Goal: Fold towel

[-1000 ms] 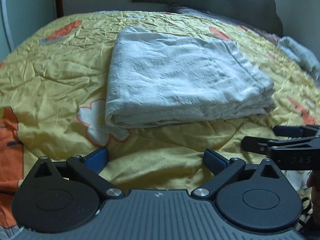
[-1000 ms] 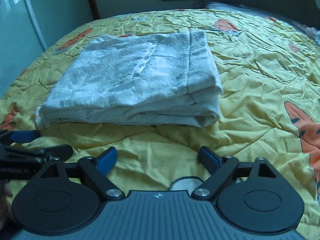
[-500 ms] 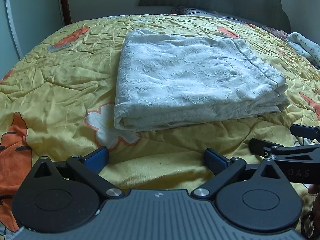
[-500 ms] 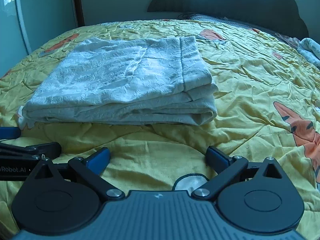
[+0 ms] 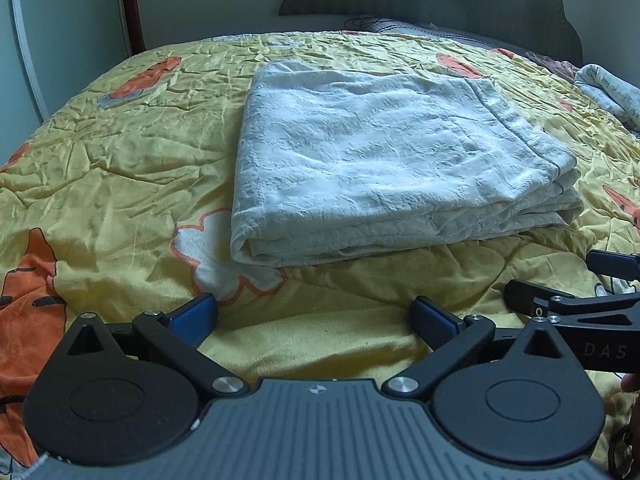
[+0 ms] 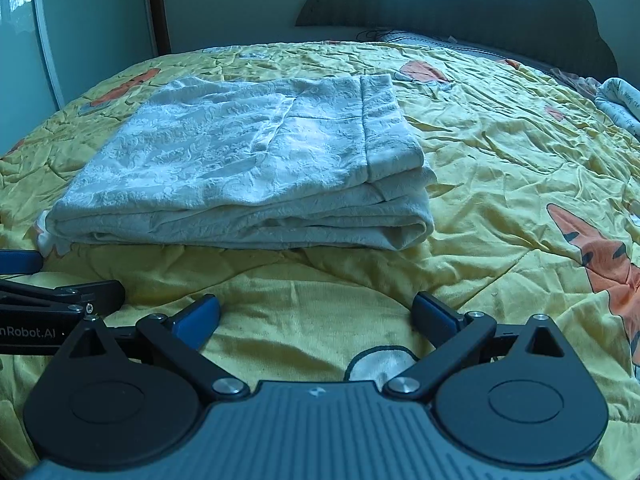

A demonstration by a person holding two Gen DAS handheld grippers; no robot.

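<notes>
A white towel (image 5: 384, 156) lies folded into a thick rectangle in the middle of the bed, its layered edges facing me; in the right wrist view the towel (image 6: 256, 160) sits left of centre. My left gripper (image 5: 316, 314) is open and empty, hovering over the quilt just short of the towel's near edge. My right gripper (image 6: 316, 314) is open and empty too, also short of the towel. Each gripper shows at the edge of the other's view: the right gripper (image 5: 576, 280) and the left gripper (image 6: 52, 280).
A yellow quilt (image 5: 112, 168) with orange and white cartoon prints covers the bed. A dark headboard (image 6: 460, 4) stands at the far end. Another light cloth (image 5: 612, 88) lies at the far right. A wall and a door frame (image 6: 156, 8) are at the far left.
Both grippers have pulled back and tilted up, so the towel sits lower and farther in each view and more of the headboard shows. The towel has not moved.
</notes>
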